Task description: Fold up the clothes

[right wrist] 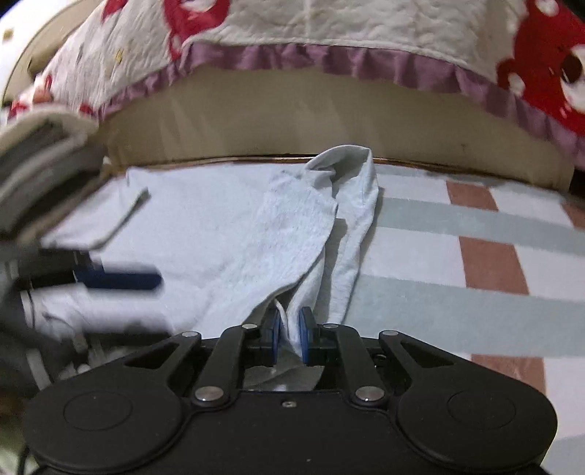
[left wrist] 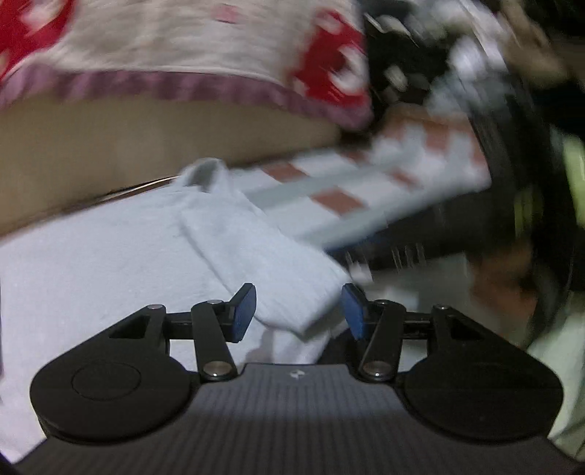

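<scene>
A pale blue terry garment [right wrist: 226, 234] lies spread on a checked mat [right wrist: 457, 255]. My right gripper [right wrist: 289, 338] is shut on a bunched edge of this garment, which rises in a fold toward the back. My left gripper [left wrist: 298, 310] is open, its blue pads [left wrist: 243, 310] either side of a folded flap of the same garment [left wrist: 256, 252], not closed on it. The left gripper also shows blurred at the left of the right wrist view [right wrist: 120, 279].
A bed with a beige base [right wrist: 329, 120] and a white, red and purple-frilled quilt [right wrist: 329, 33] stands right behind the mat. Dark blurred shapes [left wrist: 512, 109] fill the right of the left wrist view.
</scene>
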`<state>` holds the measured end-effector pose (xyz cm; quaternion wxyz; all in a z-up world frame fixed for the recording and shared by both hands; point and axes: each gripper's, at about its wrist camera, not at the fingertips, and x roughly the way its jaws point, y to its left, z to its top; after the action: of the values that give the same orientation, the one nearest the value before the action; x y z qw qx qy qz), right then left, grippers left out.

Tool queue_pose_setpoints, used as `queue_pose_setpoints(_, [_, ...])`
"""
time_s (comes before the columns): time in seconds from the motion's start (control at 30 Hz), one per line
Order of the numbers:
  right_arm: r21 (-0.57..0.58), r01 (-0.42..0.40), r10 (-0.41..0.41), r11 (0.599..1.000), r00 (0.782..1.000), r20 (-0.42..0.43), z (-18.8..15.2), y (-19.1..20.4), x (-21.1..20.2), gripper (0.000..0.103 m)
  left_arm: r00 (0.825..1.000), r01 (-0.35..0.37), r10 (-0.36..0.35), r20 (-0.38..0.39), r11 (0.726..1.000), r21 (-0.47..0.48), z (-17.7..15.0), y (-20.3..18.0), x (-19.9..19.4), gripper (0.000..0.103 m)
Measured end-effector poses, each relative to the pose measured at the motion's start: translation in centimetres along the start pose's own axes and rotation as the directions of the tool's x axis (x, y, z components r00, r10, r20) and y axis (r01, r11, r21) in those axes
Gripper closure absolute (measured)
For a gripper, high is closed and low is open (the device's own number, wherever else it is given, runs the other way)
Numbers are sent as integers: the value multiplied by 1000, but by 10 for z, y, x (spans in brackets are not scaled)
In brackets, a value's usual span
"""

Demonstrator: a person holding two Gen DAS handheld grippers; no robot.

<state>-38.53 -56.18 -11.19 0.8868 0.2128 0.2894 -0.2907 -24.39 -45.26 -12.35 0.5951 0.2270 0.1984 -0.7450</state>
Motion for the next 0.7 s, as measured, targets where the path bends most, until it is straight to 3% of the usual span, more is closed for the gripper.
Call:
queue_pose_setpoints(0.1, [24,-40,40,999,999,7,3,-1,-7,90,999,1,0,-44,1000,22,2,-7,18,52])
queue_pose_setpoints(0.13, [19,-39,39,999,999,4,4,0,-8,90,999,0,0,-48,1000,1,4,-5,23,61])
queue_pose_setpoints(0.17, [12,-37,37,999,999,0,5,1,-9,90,999,-4,2,-50,999,-47,6,2,27,77])
queue_pose_setpoints(0.2, [-4,-30,30,1000,1000,-4,4,1,-8,91,998,-5,-3,-61,992,-122,6,13,30,100])
queue_pose_setpoints(0.3, [-11,-4,4,1000,1000,-21,-1,0,-5,92,1000,5,-7,-2,937,-350,-2,45,13,100])
queue_pose_setpoints(0.4, [1,-7,7,1000,999,-35,-7,-2,-2,93,997,-41,67,26,822,-567,-19,75,-10,98])
queue_pose_setpoints(0.47, [27,-35,36,999,998,-44,-9,-2,0,93,998,-41,65,12,744,-667,-29,86,-18,98])
queue_pose_setpoints(0.5, [45,-45,47,998,998,-51,-9,0,1,93,997,-57,70,-8,729,-682,-31,87,-19,98])
queue_pose_setpoints(0.6, [-16,-9,7,1000,995,-97,-7,12,6,93,986,-161,145,-75,772,-615,-25,76,-17,96])
queue_pose_setpoints(0.63, [-49,9,-15,999,993,-118,-5,17,8,93,980,-197,177,-92,774,-602,-24,74,-17,96])
queue_pose_setpoints(0.7, [-92,47,-60,995,987,-147,4,24,7,93,963,-262,244,-116,742,-617,-26,78,-21,91])
